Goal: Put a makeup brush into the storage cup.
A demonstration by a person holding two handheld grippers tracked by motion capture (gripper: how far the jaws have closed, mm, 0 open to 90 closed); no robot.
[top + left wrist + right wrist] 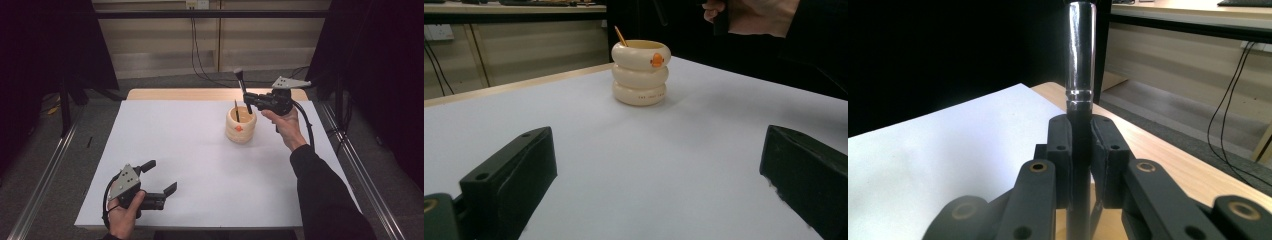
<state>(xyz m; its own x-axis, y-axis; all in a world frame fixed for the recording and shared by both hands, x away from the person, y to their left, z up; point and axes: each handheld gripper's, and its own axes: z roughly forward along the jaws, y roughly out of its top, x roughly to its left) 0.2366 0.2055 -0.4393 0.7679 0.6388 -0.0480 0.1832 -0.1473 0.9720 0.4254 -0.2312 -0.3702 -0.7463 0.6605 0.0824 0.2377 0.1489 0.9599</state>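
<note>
High view shows a cream holder (pixel 240 126) shaped like three stacked rings, with a small orange mark, standing on the smooth white bench (pixel 190 160). A thin stick (pixel 237 111) leans inside it. Above it, the right claw (pixel 248 101) is clamped on a dark brush (pixel 243 89) with a shiny metal collar; its tip is hard to make out. The left claw (pixel 161 176) rests spread wide near the bench's front edge.

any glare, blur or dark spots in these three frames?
High view: white table evenly lit, surroundings nearly black. Left gripper view: cream holder sharp, near jaws soft. Right gripper view: glare streak on the brush's silver ferrule, background dark at left.
</note>
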